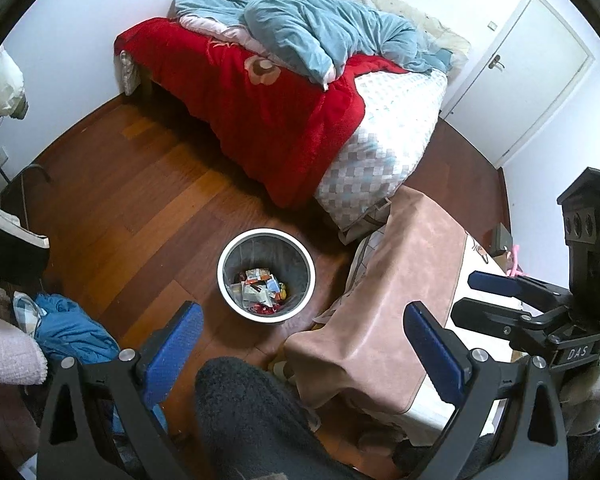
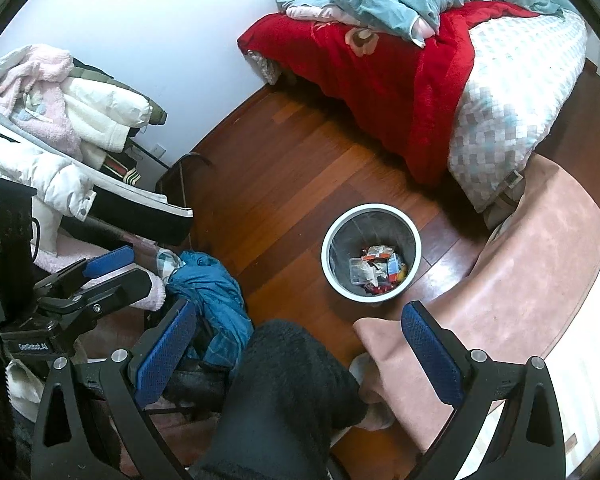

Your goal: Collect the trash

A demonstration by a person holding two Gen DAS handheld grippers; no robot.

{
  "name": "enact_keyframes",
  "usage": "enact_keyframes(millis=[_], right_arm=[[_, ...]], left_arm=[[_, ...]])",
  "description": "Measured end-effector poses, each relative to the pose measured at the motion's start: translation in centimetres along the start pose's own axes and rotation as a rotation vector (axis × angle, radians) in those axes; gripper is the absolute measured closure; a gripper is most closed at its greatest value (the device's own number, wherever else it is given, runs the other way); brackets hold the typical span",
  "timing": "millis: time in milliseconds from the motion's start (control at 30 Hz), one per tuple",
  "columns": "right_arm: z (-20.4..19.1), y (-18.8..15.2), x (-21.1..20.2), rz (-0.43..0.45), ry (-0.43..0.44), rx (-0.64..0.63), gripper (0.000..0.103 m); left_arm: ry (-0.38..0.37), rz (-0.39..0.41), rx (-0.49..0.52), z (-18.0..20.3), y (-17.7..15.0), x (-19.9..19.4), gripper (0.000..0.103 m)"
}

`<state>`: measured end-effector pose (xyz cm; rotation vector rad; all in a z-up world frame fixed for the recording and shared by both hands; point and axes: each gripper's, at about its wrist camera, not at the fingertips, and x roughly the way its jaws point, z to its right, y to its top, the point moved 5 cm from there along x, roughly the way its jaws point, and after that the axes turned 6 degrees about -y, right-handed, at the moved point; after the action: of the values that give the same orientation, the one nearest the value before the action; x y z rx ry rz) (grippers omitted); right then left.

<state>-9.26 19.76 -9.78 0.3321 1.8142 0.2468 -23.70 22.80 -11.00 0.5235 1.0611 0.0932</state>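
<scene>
A: How are the fingers?
B: Left gripper [image 1: 304, 340] and right gripper [image 2: 300, 340] both spread wide, blue textured pads bare, grasping nothing.
A: The trash?
B: Crumpled wrappers [image 1: 260, 290] lie in the round white-rimmed wastebasket [image 1: 236, 248] on glossy wood floor [image 1: 140, 200], between the bed [image 1: 384, 152] and the pink-draped table [image 1: 412, 264], bare floor to its left.

Both views you hold are evenly bright, soft daylight with a cool cast, glare on the wooden floor [image 1: 140, 184] near the bin [image 2: 371, 254], faint shadow under the bed [image 1: 284, 112], strong fisheye bending at edges, dark corner vignette, focus sharp centrally.
</scene>
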Motion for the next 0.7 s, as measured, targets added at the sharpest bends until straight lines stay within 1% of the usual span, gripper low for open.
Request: enact_keyframes(millis=[700], right_arm=[[0.42,-0.63,-0.39,-0.001,-0.005,-0.007,0.0]], left_arm=[[-0.011,0.003,-0.013,0.51,-0.24,-0.48,0.0]])
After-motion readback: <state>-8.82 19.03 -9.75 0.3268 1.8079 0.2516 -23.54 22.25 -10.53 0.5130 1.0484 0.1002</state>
